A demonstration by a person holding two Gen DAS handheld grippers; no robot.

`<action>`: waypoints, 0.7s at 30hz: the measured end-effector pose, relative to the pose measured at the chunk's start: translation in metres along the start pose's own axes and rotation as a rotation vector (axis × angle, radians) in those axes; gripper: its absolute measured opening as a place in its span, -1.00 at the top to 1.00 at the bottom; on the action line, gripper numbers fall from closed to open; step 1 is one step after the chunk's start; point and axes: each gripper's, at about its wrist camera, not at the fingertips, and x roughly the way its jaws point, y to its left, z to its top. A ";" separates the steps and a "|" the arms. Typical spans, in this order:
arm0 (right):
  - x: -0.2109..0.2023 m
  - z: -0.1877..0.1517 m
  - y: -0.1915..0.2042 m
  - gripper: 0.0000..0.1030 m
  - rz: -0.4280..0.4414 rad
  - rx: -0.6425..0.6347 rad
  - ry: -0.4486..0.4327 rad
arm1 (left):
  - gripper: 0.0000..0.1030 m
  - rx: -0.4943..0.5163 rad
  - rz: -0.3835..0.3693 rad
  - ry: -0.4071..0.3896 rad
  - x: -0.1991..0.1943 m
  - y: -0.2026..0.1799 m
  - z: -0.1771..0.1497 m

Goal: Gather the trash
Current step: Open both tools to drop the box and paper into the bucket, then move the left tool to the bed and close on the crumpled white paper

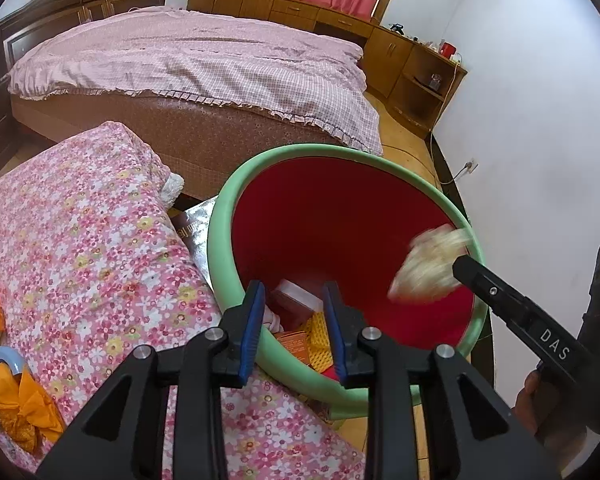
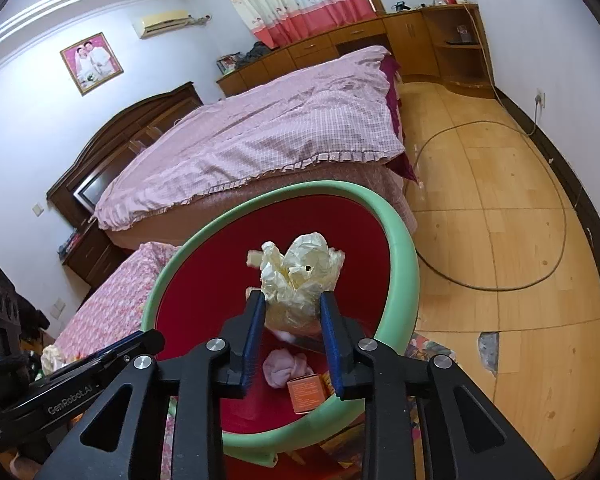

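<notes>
Dropping crumpled paper into the bin

The right gripper (image 2: 292, 300) has slackened jaws, the crumpled paper (image 2: 296, 276) loosely between them over the red bin (image 2: 404, 264); open wider for a clean drop. The left gripper (image 1: 294, 292) hangs empty and released, the bed (image 1: 204, 64) behind.

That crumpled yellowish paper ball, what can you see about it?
The crumpled paper ball is pale cream, thin and wrinkly, with a tiny dark hole in it. It sits at the tips of the right tongs, between the blue pads, right above the red inside of the green-rimmed bin. In the left view it looks blurry. Whether the pads squeeze it is unclear.
</notes>
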 end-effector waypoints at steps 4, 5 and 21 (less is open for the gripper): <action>-0.004 -0.001 0.002 0.42 0.025 -0.003 0.003 | 0.35 0.007 0.009 -0.006 -0.007 0.000 -0.001; -0.005 -0.001 0.003 0.42 0.028 -0.004 0.002 | 0.35 0.007 0.010 -0.007 -0.010 0.000 -0.002; -0.031 -0.013 0.029 -0.12 0.074 -0.005 0.010 | 0.35 -0.071 0.083 -0.062 -0.066 0.037 -0.016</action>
